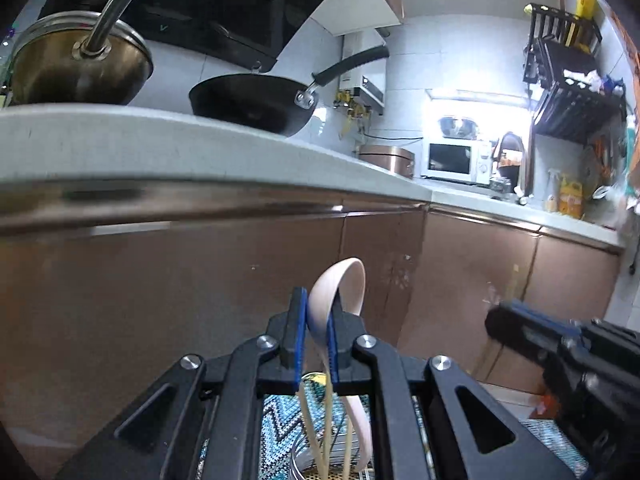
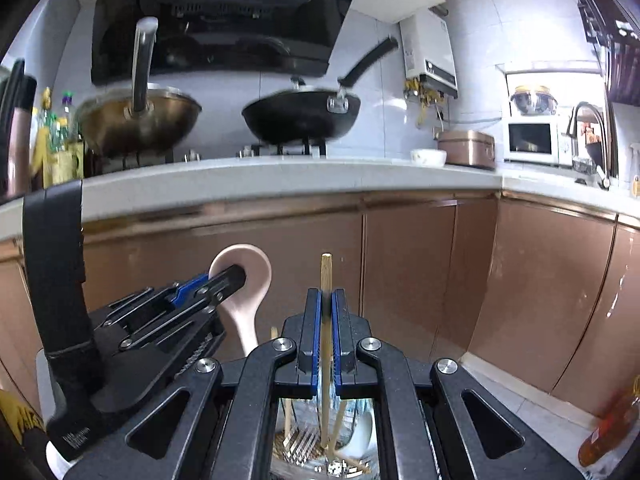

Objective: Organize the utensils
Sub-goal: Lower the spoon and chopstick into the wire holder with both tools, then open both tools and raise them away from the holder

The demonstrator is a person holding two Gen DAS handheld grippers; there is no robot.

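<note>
Presently, your grips read as follows
Left gripper: jaws closed on the pink spoon, pinched near the neck where bowl meets handle
Spoon axis: near vertical; bowl at 12 o'clock above your fingertips, handle running down toward 6 o'clock behind the jaws, where the left wrist view shows it over other utensils below
Right gripper: jaws clamped on a single wooden chopstick
Chopstick axis: upright, blunt squared end at 12 o'clock, the rest dropping to 6 o'clock between the pads
Utensil holder: directly beneath both grippers at 6 o'clock; more chopsticks and a white spoon seen in it; its exact shape cannot be told
Relative position: from your right wrist, the left gripper and spoon sit at 10 o'clock, just beside the chopstick, not touching
Nearer hand: judged equal; each piece is already held, so any sorting move likely runs along that vertical axis
Countertop: at 12 o'clock, well apart
</note>
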